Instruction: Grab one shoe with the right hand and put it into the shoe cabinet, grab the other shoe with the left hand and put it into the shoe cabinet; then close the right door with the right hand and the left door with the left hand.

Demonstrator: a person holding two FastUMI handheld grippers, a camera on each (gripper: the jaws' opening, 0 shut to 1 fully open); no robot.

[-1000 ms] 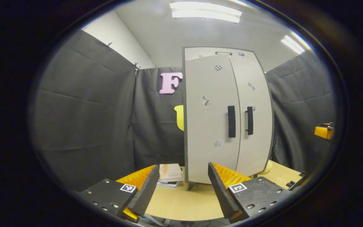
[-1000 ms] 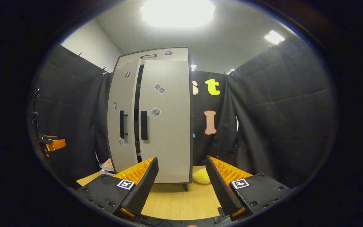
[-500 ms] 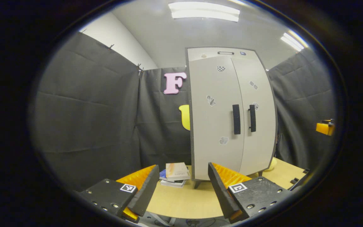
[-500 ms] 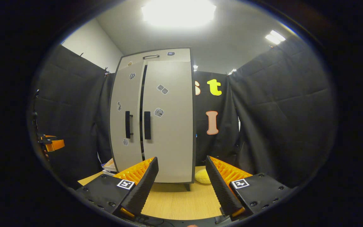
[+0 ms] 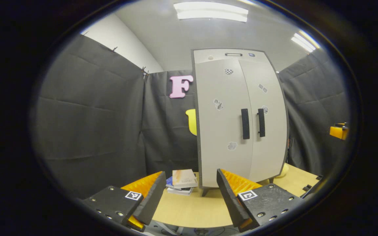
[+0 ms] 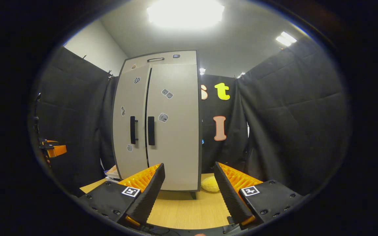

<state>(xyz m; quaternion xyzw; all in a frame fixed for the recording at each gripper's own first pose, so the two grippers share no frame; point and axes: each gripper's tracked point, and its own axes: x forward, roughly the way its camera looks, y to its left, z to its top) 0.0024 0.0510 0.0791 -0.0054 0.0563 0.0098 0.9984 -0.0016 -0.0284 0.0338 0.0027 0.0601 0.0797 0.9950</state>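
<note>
The grey shoe cabinet (image 5: 241, 118) stands on the wooden table, with both doors shut. Its two black handles (image 5: 245, 124) sit side by side at the middle seam. In the right gripper view the cabinet (image 6: 162, 124) shows only a thin dark line between the doors. My left gripper (image 5: 190, 172) is open and empty, a short way in front of the left door (image 5: 221, 137). My right gripper (image 6: 189, 165) is open and empty too, facing the right door (image 6: 176, 131). Each gripper also appears far off in the other's view: the right gripper (image 5: 338, 131) and the left gripper (image 6: 52, 150).
A small stack of books (image 5: 183, 181) lies on the table (image 5: 189, 209) left of the cabinet. A yellow soft object (image 6: 210, 184) rests by the cabinet's right foot. Black cloth walls close in the booth on all sides.
The dark gap between the doors has narrowed to a thin seam as the left door swung shut. My left gripper has drawn back a little from the cabinet. My right gripper has barely moved.
</note>
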